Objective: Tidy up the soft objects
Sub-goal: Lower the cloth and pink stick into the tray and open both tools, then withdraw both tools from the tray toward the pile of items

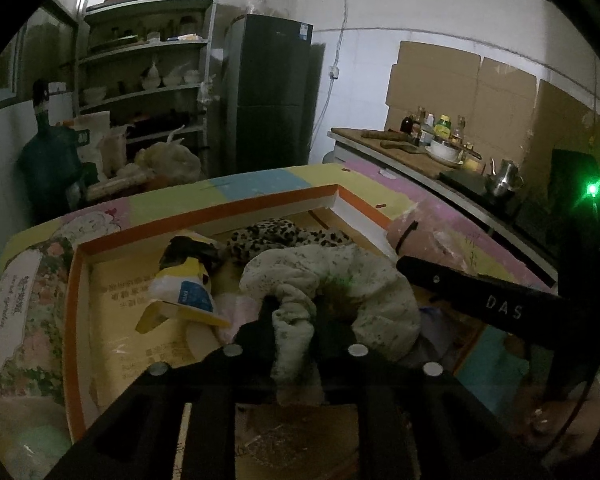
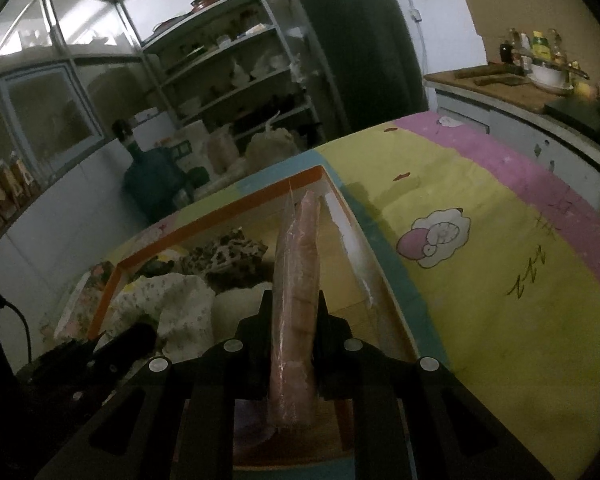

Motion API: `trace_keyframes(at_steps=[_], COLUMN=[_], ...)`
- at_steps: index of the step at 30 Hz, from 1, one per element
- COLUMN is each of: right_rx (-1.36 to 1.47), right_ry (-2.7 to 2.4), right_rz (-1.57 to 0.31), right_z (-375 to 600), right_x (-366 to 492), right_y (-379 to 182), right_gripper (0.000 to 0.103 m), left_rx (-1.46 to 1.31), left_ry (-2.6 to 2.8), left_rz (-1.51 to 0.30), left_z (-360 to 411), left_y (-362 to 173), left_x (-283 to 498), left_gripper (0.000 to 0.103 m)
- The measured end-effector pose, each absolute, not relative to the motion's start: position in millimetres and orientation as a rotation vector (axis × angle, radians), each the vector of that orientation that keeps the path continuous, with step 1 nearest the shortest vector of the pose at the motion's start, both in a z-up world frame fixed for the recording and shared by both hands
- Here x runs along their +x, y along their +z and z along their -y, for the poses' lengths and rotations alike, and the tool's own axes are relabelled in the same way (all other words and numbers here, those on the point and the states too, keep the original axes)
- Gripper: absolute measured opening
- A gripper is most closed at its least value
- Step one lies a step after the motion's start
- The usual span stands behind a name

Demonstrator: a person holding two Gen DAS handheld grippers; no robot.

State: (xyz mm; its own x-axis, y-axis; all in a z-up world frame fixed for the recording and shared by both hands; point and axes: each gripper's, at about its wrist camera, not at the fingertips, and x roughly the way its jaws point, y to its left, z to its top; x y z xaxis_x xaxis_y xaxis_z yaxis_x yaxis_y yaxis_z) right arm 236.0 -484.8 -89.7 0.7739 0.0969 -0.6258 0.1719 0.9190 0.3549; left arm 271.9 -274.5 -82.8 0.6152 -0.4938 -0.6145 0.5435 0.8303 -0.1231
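An orange-rimmed cardboard box [image 1: 204, 216] lies on a patterned sheet. My left gripper [image 1: 294, 312] is shut on a pale floral cloth [image 1: 332, 276], holding it over the box. A leopard-print cloth [image 1: 276, 232] and a yellow-and-white packet [image 1: 188, 292] lie inside. My right gripper [image 2: 294, 308] is shut on a pink roll wrapped in clear plastic [image 2: 296, 280], upright above the box's right side [image 2: 352, 236]. The floral cloth [image 2: 168, 300] and leopard cloth [image 2: 228, 256] show in the right wrist view. The right gripper's body [image 1: 500, 304] crosses the left wrist view.
The colourful sheet [image 2: 480, 260] covers the surface to the right of the box. A counter [image 1: 420, 156] with bottles, a bowl and a kettle runs behind on the right. A dark fridge [image 1: 272, 92] and metal shelves [image 1: 148, 80] stand at the back.
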Motion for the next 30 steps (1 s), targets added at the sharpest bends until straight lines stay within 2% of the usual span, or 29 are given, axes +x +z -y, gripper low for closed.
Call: trace_keyframes(at_steps=[2,6,7,9,10,11,24,30], right_rx=[0.413,0.406,0.407,0.401,0.395,0.390,0.385,0.374], right_ry=[-0.037,-0.029,-0.026,-0.029,-0.039,-0.047,-0.067,-0.052], right_rz=[-0.687,-0.677,-0.674,-0.665,-0.661,-0.656,-0.614,-0.590], right_z=[484.8,482.2,481.6,479.4,478.4,477.7,470.6,457.1], right_x=[235.6,233.3,232.6,230.4,229.1,227.7,212.7,205.5], right_y=[-89.6,-87.5,-86.9,-84.9,-83.6,-82.3,-66.5,-55.1], right_gripper=[0.021,0.028,0.032,0.039,0.047,0.050,0.051,0.051], left_rx=[0.075,0.066,0.063,0.062,0.063,0.064,0.063,0.048], left_ry=[-0.594,-0.590,-0.587,-0.582,-0.578,-0.574,-0.543,-0.511], left_rz=[-0.684,-0.674,-0.668,-0.655,-0.646,-0.639,-0.576,-0.551], left_z=[273.0,269.3,268.0,265.7,264.5,263.2,237.4,216.8], left_y=[-82.1,-79.8,-78.8,-76.5,-75.1,-73.3,-55.5,-47.9], left_x=[271.0,268.1,266.8,264.6,263.2,261.9,246.2,238.2], left_gripper=[0.029,0.052,0.059,0.065,0.068,0.069,0.069,0.076])
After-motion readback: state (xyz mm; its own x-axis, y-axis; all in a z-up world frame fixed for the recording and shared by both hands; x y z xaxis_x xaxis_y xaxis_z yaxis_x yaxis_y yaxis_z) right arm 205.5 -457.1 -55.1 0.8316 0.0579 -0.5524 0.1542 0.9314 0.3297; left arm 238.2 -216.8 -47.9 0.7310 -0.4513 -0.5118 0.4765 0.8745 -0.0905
